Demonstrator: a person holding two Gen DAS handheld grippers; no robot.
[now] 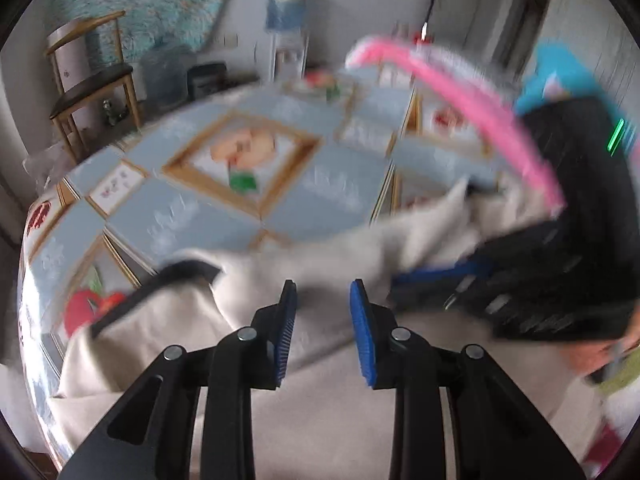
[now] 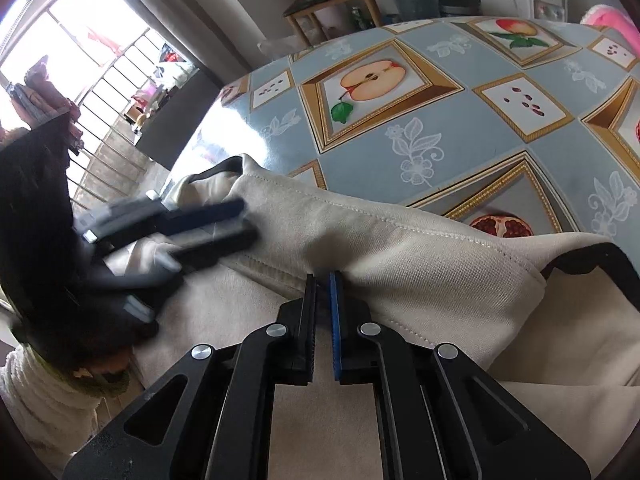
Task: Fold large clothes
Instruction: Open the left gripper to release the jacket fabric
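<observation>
Seemingly mid-fold, the left wrist view shows the left gripper [image 1: 323, 296] with its two blue pads apart and nothing clamped, hovering over one beige garment [image 1: 340, 420] spread beneath and ahead of it; beyond lies the fruit-print tablecloth [image 1: 224, 200], and the right gripper [image 1: 472, 276] blurs in from the right; in the right wrist view, the right gripper [image 2: 322, 280] pinches a stitched fold of that garment [image 2: 400, 256], probably to pin it; the left gripper [image 2: 224, 222] hovers to its left.
</observation>
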